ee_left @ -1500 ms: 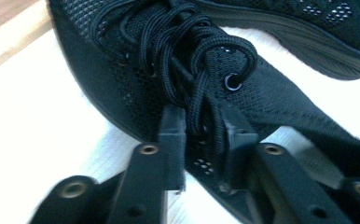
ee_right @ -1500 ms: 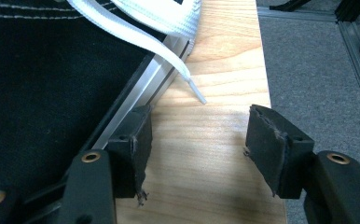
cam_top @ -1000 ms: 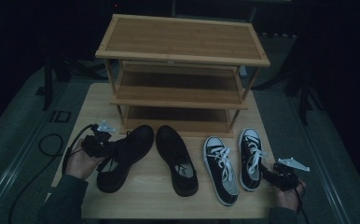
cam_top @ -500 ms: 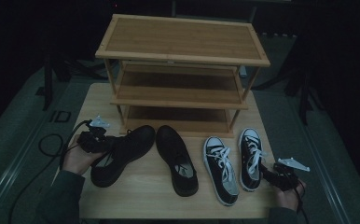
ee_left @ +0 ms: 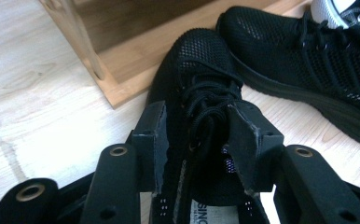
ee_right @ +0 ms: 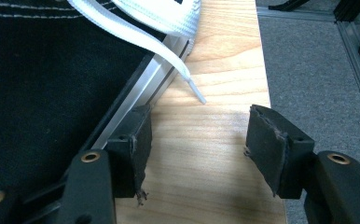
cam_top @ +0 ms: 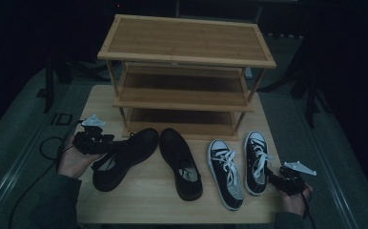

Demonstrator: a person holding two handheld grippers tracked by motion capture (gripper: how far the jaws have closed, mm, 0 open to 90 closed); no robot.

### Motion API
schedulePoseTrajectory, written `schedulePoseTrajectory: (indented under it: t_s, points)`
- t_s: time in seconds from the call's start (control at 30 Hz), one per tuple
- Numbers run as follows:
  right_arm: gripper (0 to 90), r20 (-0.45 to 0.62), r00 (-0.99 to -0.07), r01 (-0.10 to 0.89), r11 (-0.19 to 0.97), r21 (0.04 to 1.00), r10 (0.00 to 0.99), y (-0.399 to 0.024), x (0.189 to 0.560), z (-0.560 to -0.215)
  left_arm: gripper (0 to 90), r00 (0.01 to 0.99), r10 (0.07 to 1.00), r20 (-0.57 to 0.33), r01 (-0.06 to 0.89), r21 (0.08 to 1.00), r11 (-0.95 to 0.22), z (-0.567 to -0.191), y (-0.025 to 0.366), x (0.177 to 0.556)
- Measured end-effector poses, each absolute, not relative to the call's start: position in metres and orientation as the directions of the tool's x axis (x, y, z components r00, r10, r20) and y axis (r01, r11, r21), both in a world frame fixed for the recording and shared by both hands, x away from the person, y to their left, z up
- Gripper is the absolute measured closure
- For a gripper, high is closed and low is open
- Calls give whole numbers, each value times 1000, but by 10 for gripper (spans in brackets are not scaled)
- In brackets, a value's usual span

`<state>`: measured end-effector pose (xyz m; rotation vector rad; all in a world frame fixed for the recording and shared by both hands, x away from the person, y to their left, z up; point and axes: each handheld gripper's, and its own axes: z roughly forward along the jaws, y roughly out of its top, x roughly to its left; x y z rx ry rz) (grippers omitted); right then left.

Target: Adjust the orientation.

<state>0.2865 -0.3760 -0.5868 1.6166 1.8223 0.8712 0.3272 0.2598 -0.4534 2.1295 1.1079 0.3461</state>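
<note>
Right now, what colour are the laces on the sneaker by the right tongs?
White laces on the black sneaker; clearest in the high view.

The two mesh shoes, the left one (cam_top: pixel 125 157) and the right one (cam_top: pixel 181 162), are black all over, laces included, with a pale insole label showing in each. The pair of canvas sneakers (cam_top: pixel 226 174) is black with white laces, white toe caps and white sole edges, plus white stitching along the canvas. The worktop (cam_top: pixel 139 205) is light wood with a faint grain, the three-tier shoe rack (cam_top: pixel 187 43) a warmer honey-brown wood, and each hand-held gripper, left (cam_top: pixel 107 143) and right (cam_top: pixel 273 177), is black with a grey plate.
</note>
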Motion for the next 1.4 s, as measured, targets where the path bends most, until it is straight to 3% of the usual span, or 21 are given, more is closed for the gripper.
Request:
schedulePoseTrajectory:
  t_s: [0.27,0.47,1.4]
  points:
    - [401,19,-128,637,68,768,992,-376,286,-587,544,603,792,-92,604,702,-378,-449,259,329]
    - [401,19,-128,637,68,768,992,-376,287,-587,577,615,782,-99,602,700,-384,-447,254,329]
    - [398,22,-131,636,67,768,991,-377,287,-587,564,703,705,-92,573,662,-484,-438,204,325]
